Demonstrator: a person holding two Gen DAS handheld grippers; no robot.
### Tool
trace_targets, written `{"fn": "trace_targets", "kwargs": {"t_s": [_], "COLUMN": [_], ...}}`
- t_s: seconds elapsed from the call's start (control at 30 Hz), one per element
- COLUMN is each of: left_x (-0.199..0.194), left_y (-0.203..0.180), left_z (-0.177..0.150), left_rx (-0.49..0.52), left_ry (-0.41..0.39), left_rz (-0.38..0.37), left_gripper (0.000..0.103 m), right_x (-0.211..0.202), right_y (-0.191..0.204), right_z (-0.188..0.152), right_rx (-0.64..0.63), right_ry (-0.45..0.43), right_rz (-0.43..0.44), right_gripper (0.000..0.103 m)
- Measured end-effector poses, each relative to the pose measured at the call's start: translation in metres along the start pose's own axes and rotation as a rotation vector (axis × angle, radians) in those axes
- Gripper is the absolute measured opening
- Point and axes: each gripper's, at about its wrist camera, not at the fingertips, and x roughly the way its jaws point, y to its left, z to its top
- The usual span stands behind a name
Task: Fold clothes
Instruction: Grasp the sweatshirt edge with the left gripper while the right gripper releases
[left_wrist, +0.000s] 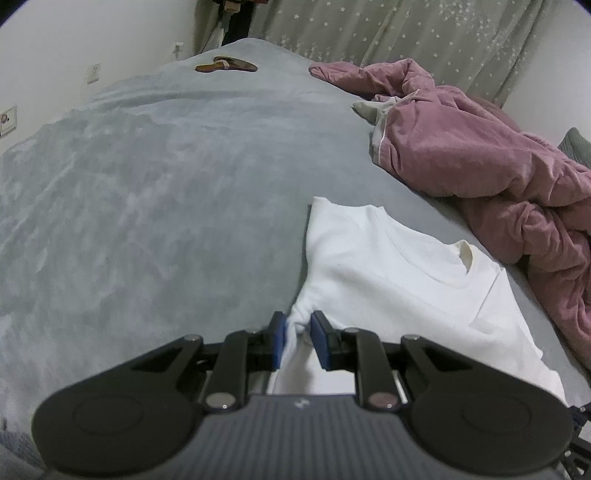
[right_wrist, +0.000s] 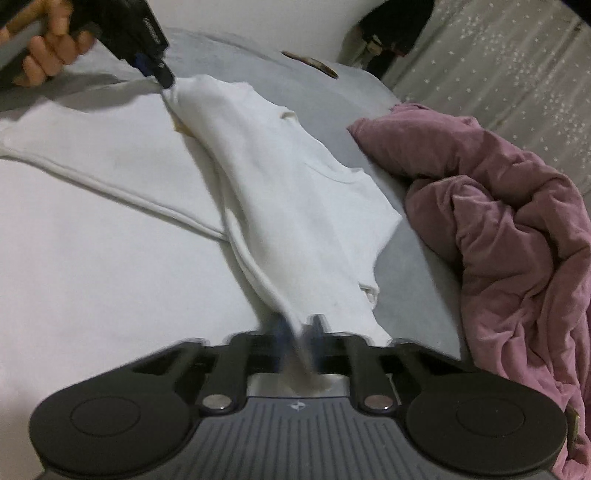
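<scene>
A white T-shirt (left_wrist: 388, 277) lies on the grey-blue bed, its neckline facing the pink quilt. My left gripper (left_wrist: 298, 321) is shut on a bunched bit of the shirt's edge, with the blue pads pinching the cloth. In the right wrist view the same shirt (right_wrist: 295, 184) is stretched in a raised ridge between both grippers. My right gripper (right_wrist: 299, 325) is blurred, and white cloth runs between its jaws, which are shut on it. The left gripper (right_wrist: 162, 74) shows at the top left, carried by a person's hand (right_wrist: 48, 44).
A crumpled pink quilt (left_wrist: 480, 155) (right_wrist: 517, 240) is heaped along the right of the bed. A brown flat object (left_wrist: 226, 65) lies at the far end of the bed sheet (left_wrist: 147, 184). Star-patterned curtains (left_wrist: 406, 29) hang behind, and a wall with sockets (left_wrist: 92, 72) is on the left.
</scene>
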Motion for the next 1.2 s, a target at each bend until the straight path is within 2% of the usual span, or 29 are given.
{"fn": "trace_targets", "kwargs": {"t_s": [0.1,0.2,0.3,0.57,0.9,1.0,1.2], "left_x": [-0.002,-0.004,-0.005,-0.007,-0.008,-0.008,-0.014], "left_y": [0.004,0.008,0.009,0.012,0.015,0.015,0.025], "left_z": [0.002,0.004,0.004,0.004,0.006,0.007,0.014], "left_rx": [-0.030,-0.053,-0.057,-0.051,-0.045,-0.045,-0.100], "left_ry": [0.001,0.001,0.000,-0.001,0.002,0.005,0.015], "left_rz": [-0.016,-0.024,-0.026,-0.022,-0.027,-0.029,-0.073], "left_gripper": [0.017,0.017,0.017,0.017,0.017,0.017,0.017], "right_x": [-0.020,-0.054,-0.074,-0.076,-0.068,-0.070,-0.065], "right_y": [-0.006,-0.016,-0.017,0.028,0.047,0.038,0.010], "right_z": [0.007,0.011,0.007,-0.001,-0.003,-0.004,0.000], "right_rx": [0.048,0.129,0.166,0.022,-0.003,0.060,0.254], "right_ry": [-0.051,-0.115,-0.133,-0.059,-0.015,-0.041,-0.111], "right_rz": [0.001,0.060,0.140,0.344,0.430,0.503,0.513], "right_gripper": [0.004,0.004,0.004,0.004,0.011,0.019,0.020]}}
